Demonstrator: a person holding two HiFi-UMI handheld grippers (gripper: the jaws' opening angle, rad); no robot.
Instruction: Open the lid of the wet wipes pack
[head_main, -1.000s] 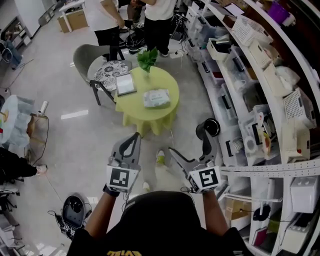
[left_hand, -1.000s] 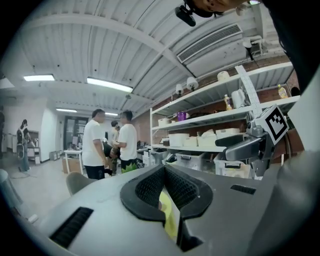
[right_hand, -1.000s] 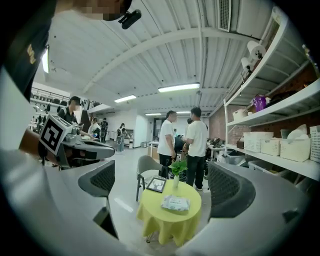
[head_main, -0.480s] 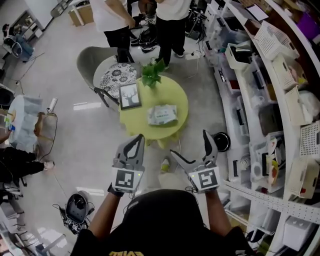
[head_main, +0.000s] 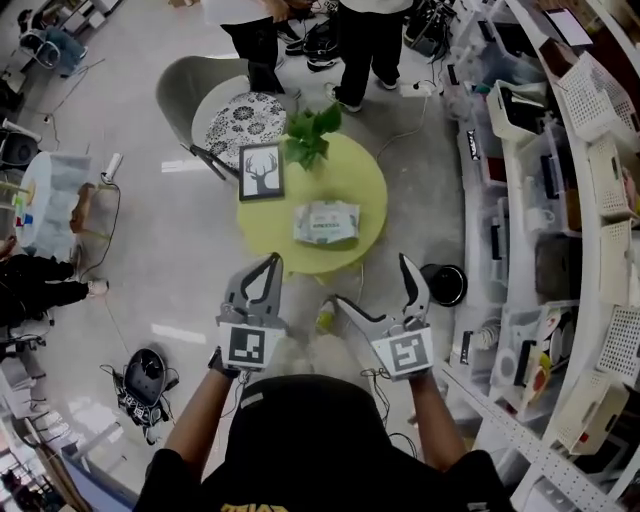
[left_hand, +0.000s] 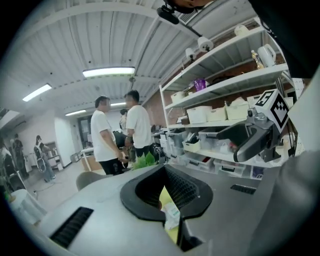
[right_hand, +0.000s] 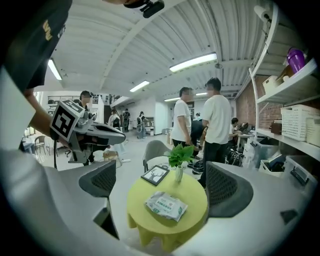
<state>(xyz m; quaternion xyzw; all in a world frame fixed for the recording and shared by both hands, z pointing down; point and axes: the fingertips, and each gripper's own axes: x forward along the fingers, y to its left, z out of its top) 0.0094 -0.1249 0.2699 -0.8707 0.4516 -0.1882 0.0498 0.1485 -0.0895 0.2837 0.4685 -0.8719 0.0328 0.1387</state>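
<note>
The wet wipes pack (head_main: 326, 222) is white and green and lies flat with its lid down on the round yellow-green table (head_main: 365, 195). Both grippers hover over the floor short of the table's near edge, touching nothing. My left gripper (head_main: 270, 262) has its jaw tips together and holds nothing. My right gripper (head_main: 376, 288) stands wide open and empty. In the right gripper view the wipes pack (right_hand: 166, 206) shows between the pads (right_hand: 227, 190), well ahead of them. In the left gripper view a sliver of the pack (left_hand: 172, 215) shows through the shut left gripper (left_hand: 164, 170).
A framed deer picture (head_main: 261, 171) and a small potted plant (head_main: 311, 133) stand on the table's far side. A grey chair (head_main: 235, 120) and two standing people (head_main: 370, 30) are beyond it. Storage shelves (head_main: 560, 200) run along the right; a black bin (head_main: 443, 284) sits by them.
The view has moved forward: the table and pack are nearer and lower in the head view. Both grippers keep their pose, left shut, right open.
</note>
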